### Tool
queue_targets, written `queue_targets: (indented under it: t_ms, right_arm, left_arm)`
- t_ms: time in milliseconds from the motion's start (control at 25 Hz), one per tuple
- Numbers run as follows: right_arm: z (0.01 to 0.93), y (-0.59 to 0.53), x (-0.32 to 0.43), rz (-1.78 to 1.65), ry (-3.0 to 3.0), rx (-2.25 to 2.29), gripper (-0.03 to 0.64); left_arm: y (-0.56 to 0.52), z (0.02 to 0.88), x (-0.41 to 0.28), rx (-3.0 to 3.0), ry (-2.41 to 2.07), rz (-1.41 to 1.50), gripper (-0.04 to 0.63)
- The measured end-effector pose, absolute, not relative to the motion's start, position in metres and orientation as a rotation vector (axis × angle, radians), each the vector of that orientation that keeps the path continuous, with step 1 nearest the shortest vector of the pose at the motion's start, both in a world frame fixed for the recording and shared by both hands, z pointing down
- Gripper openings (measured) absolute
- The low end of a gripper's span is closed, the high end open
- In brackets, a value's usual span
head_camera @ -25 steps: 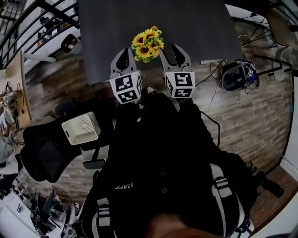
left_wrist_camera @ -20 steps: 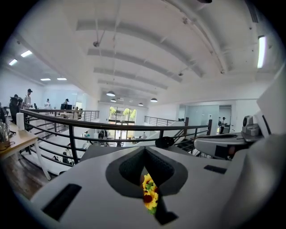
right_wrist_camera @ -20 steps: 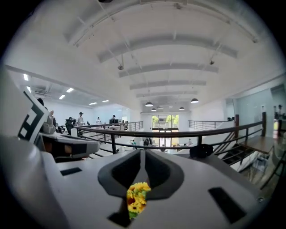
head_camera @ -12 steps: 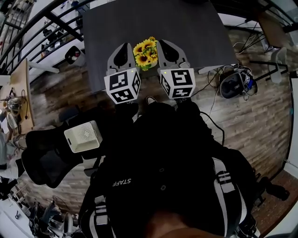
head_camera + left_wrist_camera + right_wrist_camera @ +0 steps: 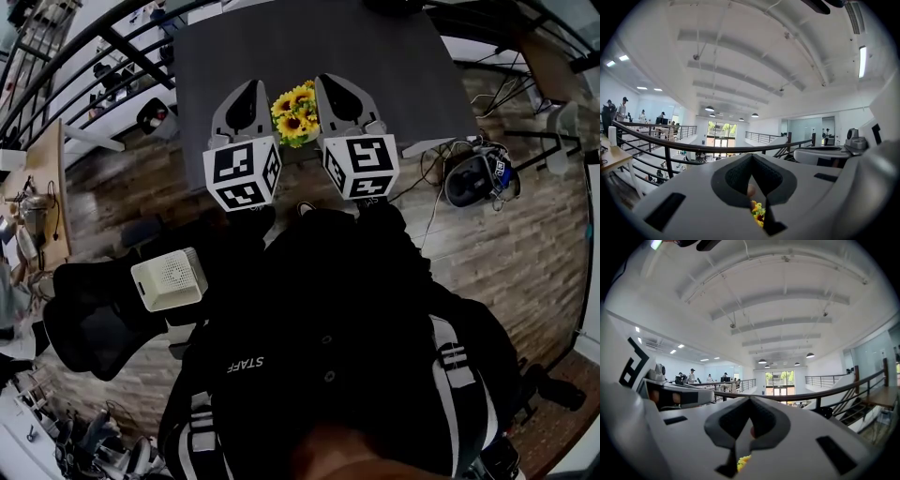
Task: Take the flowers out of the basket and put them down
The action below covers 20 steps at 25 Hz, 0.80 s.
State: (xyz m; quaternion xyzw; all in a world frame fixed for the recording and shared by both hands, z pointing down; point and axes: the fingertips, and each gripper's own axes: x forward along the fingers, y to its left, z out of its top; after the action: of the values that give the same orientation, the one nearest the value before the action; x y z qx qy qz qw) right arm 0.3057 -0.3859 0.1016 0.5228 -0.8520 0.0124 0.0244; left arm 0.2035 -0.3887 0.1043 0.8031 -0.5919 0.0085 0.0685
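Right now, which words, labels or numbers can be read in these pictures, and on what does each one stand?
"STAFF": white letters on the person's black jacket, in the head view.
Left marker cube and right marker cube: black-and-white square patterns only, no words.
Both gripper views: nothing readable.

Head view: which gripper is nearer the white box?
The left gripper; the white box lies on its side of the sunflowers, the right gripper on the other.
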Motion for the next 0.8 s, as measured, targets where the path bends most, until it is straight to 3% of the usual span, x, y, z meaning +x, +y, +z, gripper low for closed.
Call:
queue_targets:
  t_ms: [800]
  right_arm:
    - [0.110, -0.389, 0.319, 0.045, -2.597, 1.649, 0.014]
  left_arm:
    - [-0.394, 0.120, 0.219, 2.429, -1.743, 0.061, -0.002]
